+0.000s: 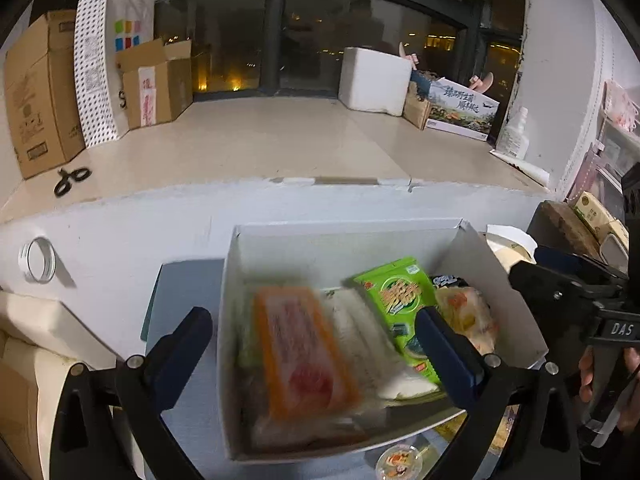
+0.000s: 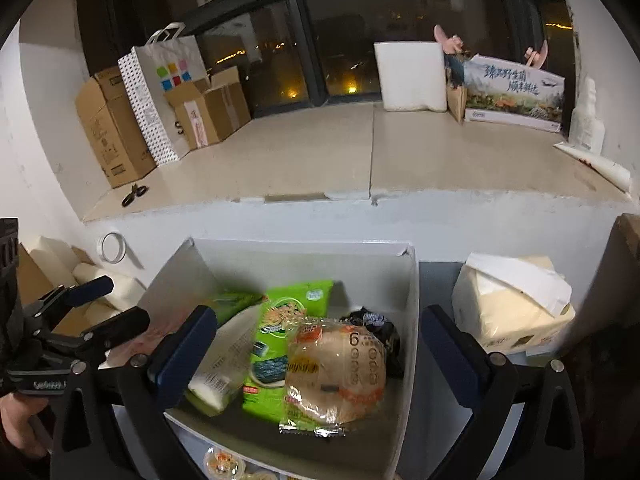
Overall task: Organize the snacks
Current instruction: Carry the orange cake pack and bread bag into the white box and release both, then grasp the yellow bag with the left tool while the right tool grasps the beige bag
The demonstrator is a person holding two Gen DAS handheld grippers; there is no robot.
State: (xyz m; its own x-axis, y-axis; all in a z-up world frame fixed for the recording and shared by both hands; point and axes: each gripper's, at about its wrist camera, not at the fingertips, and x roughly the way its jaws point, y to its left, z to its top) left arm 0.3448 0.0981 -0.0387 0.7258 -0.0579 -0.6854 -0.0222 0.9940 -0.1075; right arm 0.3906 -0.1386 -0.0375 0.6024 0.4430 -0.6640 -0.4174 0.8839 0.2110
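Note:
A white cardboard box [image 1: 348,229] [image 2: 300,245] holds the snacks. In the left wrist view it holds an orange packet [image 1: 304,352], a white packet [image 1: 372,340], a green seaweed packet [image 1: 400,292] and a clear bun packet [image 1: 468,316]. My left gripper [image 1: 316,340] hangs open above the box's left half, with nothing between its fingers. The right wrist view shows the bun packet [image 2: 336,376] lying on the green packet [image 2: 276,340], with a dark packet [image 2: 376,320] behind. My right gripper [image 2: 320,356] hangs open above them, and no pad touches a packet.
A white ledge behind the box carries cardboard boxes [image 1: 40,92], a dotted paper bag [image 1: 104,60], scissors [image 1: 71,180] and a foam block [image 1: 374,80]. A tape roll [image 1: 38,260] lies left of the box, a tissue pack [image 2: 512,304] right of it, and a jelly cup [image 1: 400,462] in front.

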